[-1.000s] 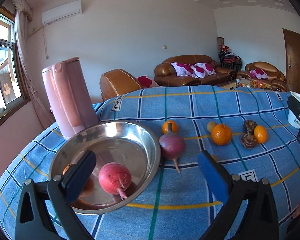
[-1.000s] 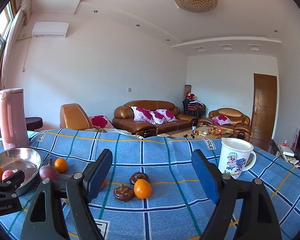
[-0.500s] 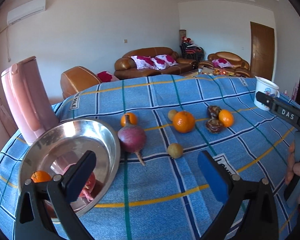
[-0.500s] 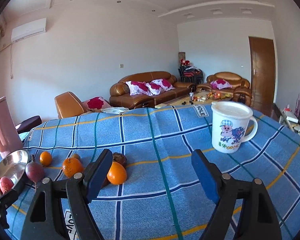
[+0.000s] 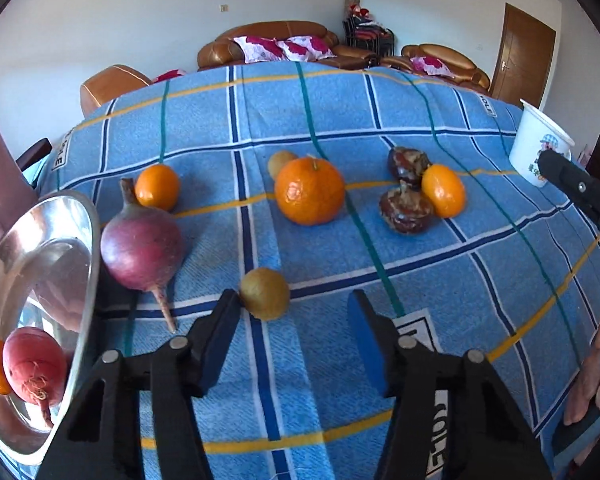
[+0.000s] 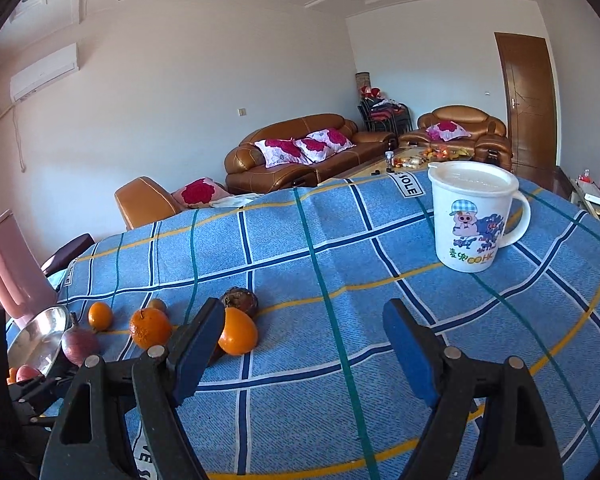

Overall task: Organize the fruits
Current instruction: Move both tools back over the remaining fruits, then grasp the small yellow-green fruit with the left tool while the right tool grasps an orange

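My left gripper (image 5: 294,320), jaws just narrowed yet clear of the kiwi (image 5: 264,293) beside the bowl (image 5: 84,280); I'd centre first. Right gripper (image 6: 303,344) gapes empty.

Bowl (image 5: 86,280) left, radish (image 5: 142,246) beside; oranges (image 5: 309,190) behind; mug (image 5: 537,152) far right, maybe lidded.
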`<state>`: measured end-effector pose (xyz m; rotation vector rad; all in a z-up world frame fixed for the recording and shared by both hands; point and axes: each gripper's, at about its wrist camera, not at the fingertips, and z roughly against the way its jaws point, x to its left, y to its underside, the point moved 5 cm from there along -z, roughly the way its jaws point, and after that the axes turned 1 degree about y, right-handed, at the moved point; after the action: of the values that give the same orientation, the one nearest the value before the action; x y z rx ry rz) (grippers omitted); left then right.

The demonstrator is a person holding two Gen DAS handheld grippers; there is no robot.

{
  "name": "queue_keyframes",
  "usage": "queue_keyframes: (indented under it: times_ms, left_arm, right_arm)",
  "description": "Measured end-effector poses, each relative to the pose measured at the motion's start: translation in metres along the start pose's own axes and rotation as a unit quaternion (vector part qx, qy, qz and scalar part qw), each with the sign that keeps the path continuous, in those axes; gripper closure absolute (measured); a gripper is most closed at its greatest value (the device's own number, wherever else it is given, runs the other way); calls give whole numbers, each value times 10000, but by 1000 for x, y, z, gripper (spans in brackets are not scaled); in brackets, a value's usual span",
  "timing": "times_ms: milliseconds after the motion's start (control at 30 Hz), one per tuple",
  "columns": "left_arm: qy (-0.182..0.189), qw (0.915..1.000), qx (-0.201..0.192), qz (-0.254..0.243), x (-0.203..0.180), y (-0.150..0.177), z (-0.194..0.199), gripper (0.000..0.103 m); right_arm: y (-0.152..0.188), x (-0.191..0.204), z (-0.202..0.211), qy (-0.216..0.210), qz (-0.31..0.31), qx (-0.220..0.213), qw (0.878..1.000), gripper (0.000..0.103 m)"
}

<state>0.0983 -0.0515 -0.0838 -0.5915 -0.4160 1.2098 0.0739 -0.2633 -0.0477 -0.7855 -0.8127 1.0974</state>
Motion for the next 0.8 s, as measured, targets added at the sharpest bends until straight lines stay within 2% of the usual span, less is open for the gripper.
queue_keyframes:
  times_ms: [67, 200, 300, 367, 467, 600, 633, 733, 800]
  left_arm:
    - [88, 9999, 14, 78, 2, 0, -1, 54]
    - [107, 9997, -15, 228, 9, -3, -3, 77]
    - [284, 9991, -74, 295, 10, -5, -1, 77]
    - [318, 9988, -204, 300, 9, -7, 3, 77]
    - [334, 9983, -405, 265, 9, -9, 11, 77]
    - [105, 9971, -722, 205, 11, -14, 23, 77]
    - [3, 9965, -820, 165, 12, -15, 26, 77]
    - [-238, 9942, -1048, 61, 11, -17, 34, 77]
    - [-318, 9934, -1103, 41, 13, -20, 35, 77]
  right_arm:
    - [1, 2, -4, -30, 30, 83, 10000, 21]
    - [3, 9, -18, -293, 31, 377, 9989, 21]
    - [7, 19, -37, -534, 54, 754, 9957, 22]
    - [11, 25, -49, -647, 58, 993, 9929, 33]
    - [15, 29, -67, -814, -118, 1309, 9880, 37]
    - [21, 38, -89, -927, -170, 1728, 9804, 37]
    - [20, 40, -91, -876, -137, 1713, 9812, 37]
    - [19, 49, -94, -816, 85, 1722, 9816, 48]
    - [18, 52, -93, -739, 205, 1687, 9827, 48]
